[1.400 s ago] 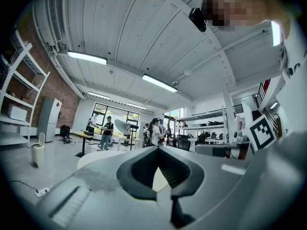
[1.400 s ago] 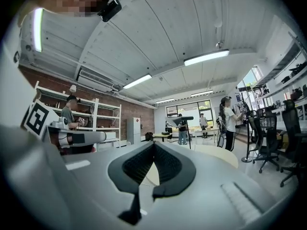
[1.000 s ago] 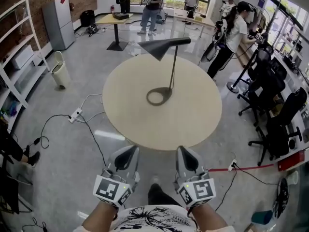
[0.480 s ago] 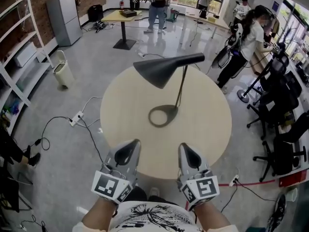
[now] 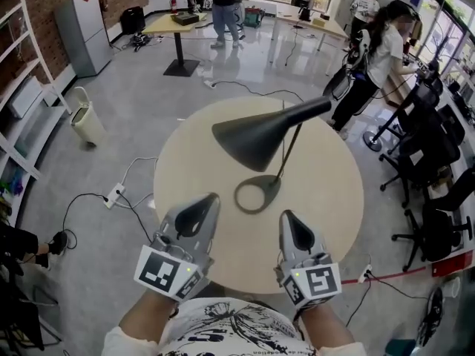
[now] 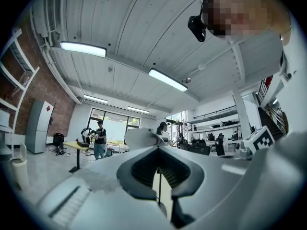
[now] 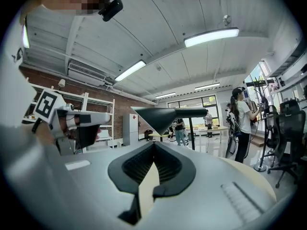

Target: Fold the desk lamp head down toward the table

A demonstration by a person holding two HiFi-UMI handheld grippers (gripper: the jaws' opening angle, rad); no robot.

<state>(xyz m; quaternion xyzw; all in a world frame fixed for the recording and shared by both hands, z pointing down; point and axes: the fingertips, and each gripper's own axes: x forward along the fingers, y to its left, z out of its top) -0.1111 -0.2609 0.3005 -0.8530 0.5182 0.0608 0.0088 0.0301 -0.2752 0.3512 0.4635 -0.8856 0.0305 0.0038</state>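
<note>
A dark grey desk lamp stands on the round beige table (image 5: 326, 199). Its cone head (image 5: 256, 139) is raised level on a thin stem (image 5: 288, 154) above a ring base (image 5: 257, 193). My left gripper (image 5: 202, 208) is shut and empty over the table's near edge, just left of the base. At the near right of the base my right gripper (image 5: 291, 225) is also shut and empty. The right gripper view has the cone head (image 7: 160, 116) ahead above my right gripper (image 7: 154, 145). Past my left gripper (image 6: 157, 150) the head (image 6: 141, 138) shows pale in the left gripper view.
Black office chairs (image 5: 427, 154) crowd the right side. A power strip (image 5: 113, 194) with cables lies on the floor at the left, near a bin (image 5: 85, 116) and white shelving (image 5: 30, 124). Several people stand at the back, one (image 5: 378, 58) close to the table's far right.
The head view has closed in on the table. Both grippers have moved forward from off the near edge to over the tabletop beside the lamp base. The lamp itself has not changed.
</note>
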